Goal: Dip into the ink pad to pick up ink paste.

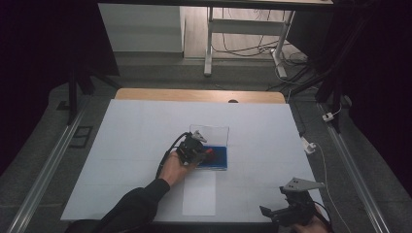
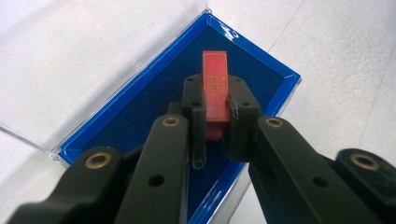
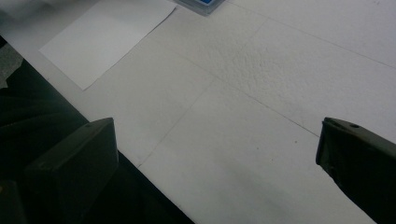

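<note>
A clear box with a blue felt lining (image 1: 217, 158) (image 2: 140, 107) lies open near the middle of the white table, its clear lid (image 1: 210, 133) standing up behind it. My left gripper (image 1: 200, 151) (image 2: 215, 126) is shut on a small red block with a gold pattern (image 2: 215, 91) (image 1: 209, 151), held just above the blue lining. My right gripper (image 1: 284, 208) (image 3: 215, 154) hovers open over the table's near right corner, with nothing between its jaws.
A white sheet of paper (image 1: 199, 193) (image 3: 105, 37) lies in front of the box near the table's front edge. A corner of the blue box (image 3: 204, 3) appears at the top of the right gripper view. Cables (image 1: 311, 145) lie off the table's right side.
</note>
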